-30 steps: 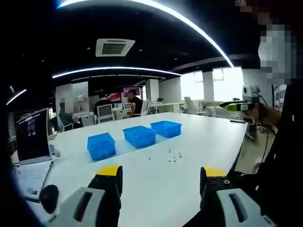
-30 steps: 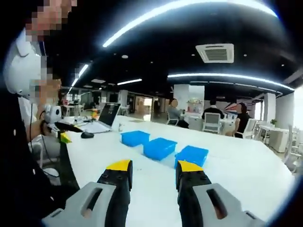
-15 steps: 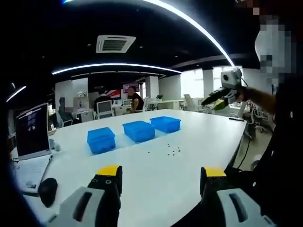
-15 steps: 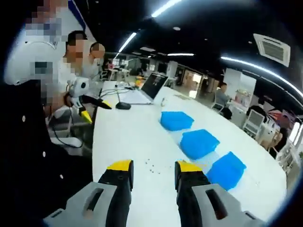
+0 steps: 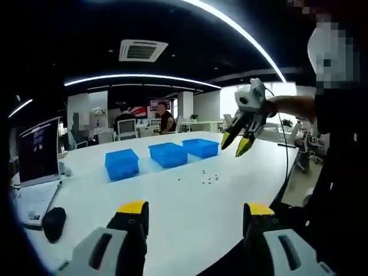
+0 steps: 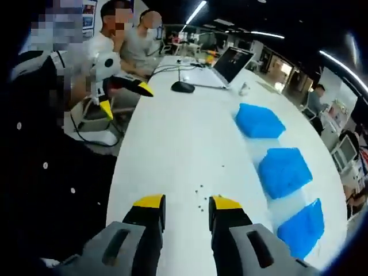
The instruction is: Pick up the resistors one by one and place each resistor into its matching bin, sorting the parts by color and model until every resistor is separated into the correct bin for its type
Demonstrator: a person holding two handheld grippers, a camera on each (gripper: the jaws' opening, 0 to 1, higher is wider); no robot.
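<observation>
Since a second ago our right gripper (image 6: 181, 202) has swung from level down over the table (image 6: 172, 144), so its view now looks steeply onto the white top; in the left gripper view it has come in from the right edge to the upper right of centre (image 5: 237, 142), tipped downward with its yellow-tipped fingers (image 5: 244, 146) apart. Our left gripper (image 5: 196, 208) has barely shifted; it hangs low at the table's near edge, fingers spread wide and holding nothing, and we judge it parked there to leave room for the right.

The resistors (image 6: 202, 201) lie as a loose scatter of small dark specks on the bare table, just above the right gripper's fingertips in its own view and right of centre in the left gripper view (image 5: 209, 179); they are too small for us to tell colour or model. Three blue bins (image 6: 283, 171) stand in a row along the right side of the right gripper view, near the specks but apart from them; whether anything lies in them we cannot tell. At the upper centre sit a laptop (image 6: 230, 61) and a mouse (image 6: 183, 87), well away from the work.

Our right fingers are parted with nothing between them; we judge the first pick to be in hand, no resistor yet lifted.
</observation>
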